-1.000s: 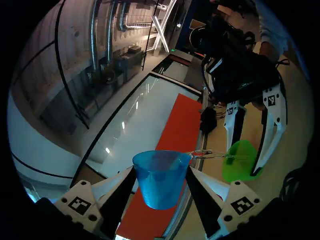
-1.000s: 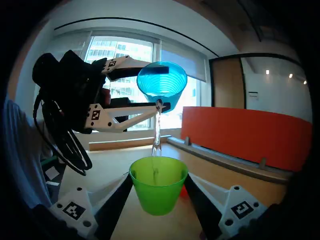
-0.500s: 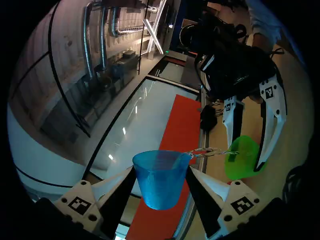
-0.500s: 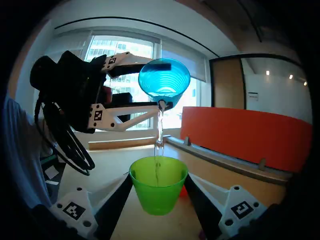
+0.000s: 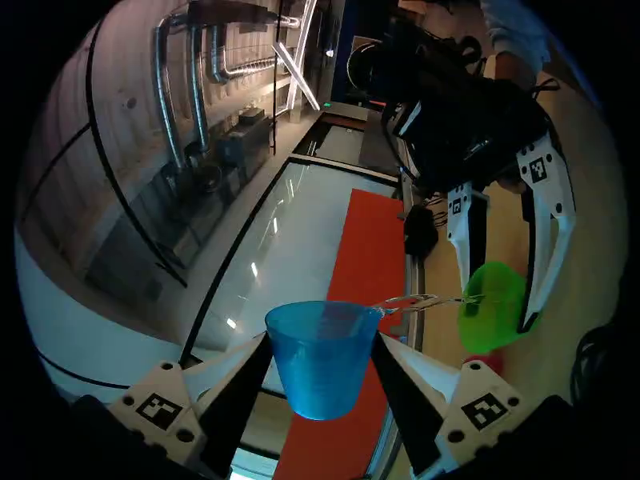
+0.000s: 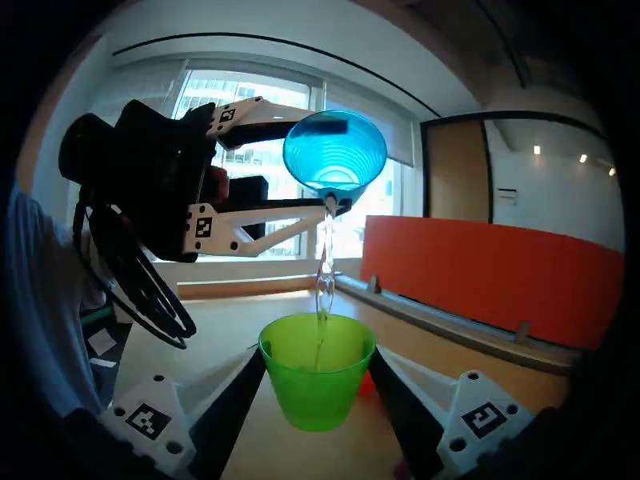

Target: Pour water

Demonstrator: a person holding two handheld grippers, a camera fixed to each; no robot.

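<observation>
Right tongs [image 6: 317, 356]: clenched on a green cup [image 6: 317, 392], both fingers pressed against its sides, the cup upright over the counter [image 6: 240, 320]. Left tongs [image 5: 322, 342]: clenched on a blue cup [image 5: 322, 376], held above the green cup and tipped with its mouth toward it. A thin stream of water [image 6: 324, 268] runs from the blue cup's lip down into the green cup. Square black-and-white markers [image 6: 149, 418] sit on the finger bases. A red panel [image 6: 496, 272] stands behind the green cup.
</observation>
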